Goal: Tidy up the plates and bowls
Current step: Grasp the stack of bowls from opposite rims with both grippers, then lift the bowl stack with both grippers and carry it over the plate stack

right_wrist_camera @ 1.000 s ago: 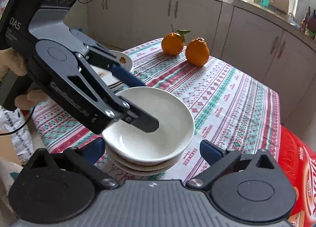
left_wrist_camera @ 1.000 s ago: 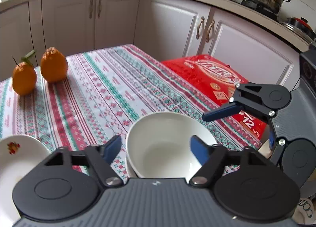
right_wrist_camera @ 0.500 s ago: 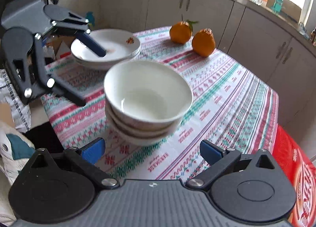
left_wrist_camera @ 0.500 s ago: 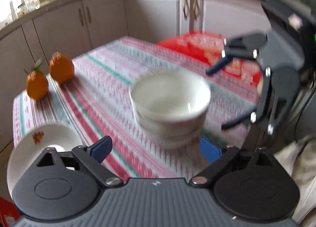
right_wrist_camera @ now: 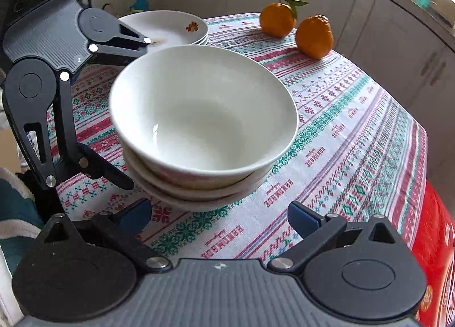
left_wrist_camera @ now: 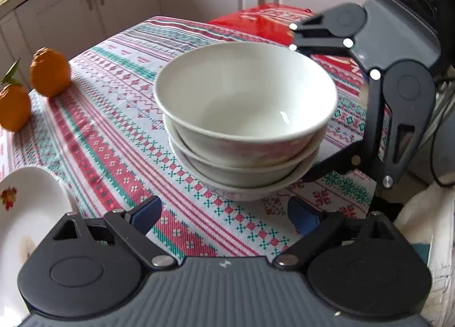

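your left gripper (left_wrist_camera: 224, 217) stood spread apart with nothing between its blue pads, just short of the stack of white bowls (left_wrist_camera: 246, 125) on the striped tablecloth (left_wrist_camera: 113, 139). your right gripper (right_wrist_camera: 219, 214) was equally wide and empty. the floral plates (right_wrist_camera: 170, 28) sat beyond, near two oranges (right_wrist_camera: 295, 26).

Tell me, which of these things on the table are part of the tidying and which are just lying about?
Part of the job: stack of bowls; stack of plates.
Just lying about: two oranges; red package.
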The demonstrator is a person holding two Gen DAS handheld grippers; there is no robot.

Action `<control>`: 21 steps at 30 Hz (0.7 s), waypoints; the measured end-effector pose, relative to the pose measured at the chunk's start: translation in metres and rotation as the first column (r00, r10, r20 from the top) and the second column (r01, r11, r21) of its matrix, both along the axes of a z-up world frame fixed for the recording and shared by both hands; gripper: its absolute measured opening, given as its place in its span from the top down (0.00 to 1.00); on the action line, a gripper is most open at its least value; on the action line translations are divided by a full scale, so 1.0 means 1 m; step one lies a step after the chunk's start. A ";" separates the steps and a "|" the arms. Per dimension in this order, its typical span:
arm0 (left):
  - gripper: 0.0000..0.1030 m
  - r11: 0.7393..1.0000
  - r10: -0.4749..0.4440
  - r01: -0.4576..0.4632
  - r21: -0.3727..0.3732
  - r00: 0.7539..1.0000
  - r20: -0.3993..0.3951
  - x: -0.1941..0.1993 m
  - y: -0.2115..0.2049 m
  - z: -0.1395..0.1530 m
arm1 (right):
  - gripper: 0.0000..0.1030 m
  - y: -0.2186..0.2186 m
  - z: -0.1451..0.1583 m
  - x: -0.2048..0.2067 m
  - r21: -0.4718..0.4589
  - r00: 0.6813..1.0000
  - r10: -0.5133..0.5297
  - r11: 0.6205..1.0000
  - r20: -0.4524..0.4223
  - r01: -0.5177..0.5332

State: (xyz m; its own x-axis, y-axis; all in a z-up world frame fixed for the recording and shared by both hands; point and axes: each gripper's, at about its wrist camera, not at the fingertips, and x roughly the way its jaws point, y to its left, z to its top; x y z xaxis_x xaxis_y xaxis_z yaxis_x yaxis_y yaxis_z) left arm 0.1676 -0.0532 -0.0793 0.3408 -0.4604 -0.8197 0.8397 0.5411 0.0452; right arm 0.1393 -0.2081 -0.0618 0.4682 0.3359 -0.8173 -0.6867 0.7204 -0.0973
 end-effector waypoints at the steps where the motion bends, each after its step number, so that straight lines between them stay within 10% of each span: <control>1: 0.08 1.000 -0.014 0.014 0.006 1.000 -0.004 0.002 -0.002 -0.001 | 0.00 0.000 -0.001 0.002 -0.005 1.000 0.012 1.000 -0.001 -0.012; 21: 0.15 0.973 -0.231 0.232 0.009 0.970 -0.069 0.024 -0.015 0.008 | 0.07 0.004 0.006 0.033 0.035 0.961 0.260 0.966 -0.096 -0.258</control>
State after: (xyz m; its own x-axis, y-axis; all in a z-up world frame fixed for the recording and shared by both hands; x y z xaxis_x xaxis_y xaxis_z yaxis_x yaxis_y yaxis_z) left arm 0.1918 -0.0678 -0.0715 0.1707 -0.5063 -0.8453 0.9436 0.3310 -0.0077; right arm 0.1721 -0.2041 -0.0558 0.2801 0.4532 -0.8463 -0.8553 0.5181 -0.0056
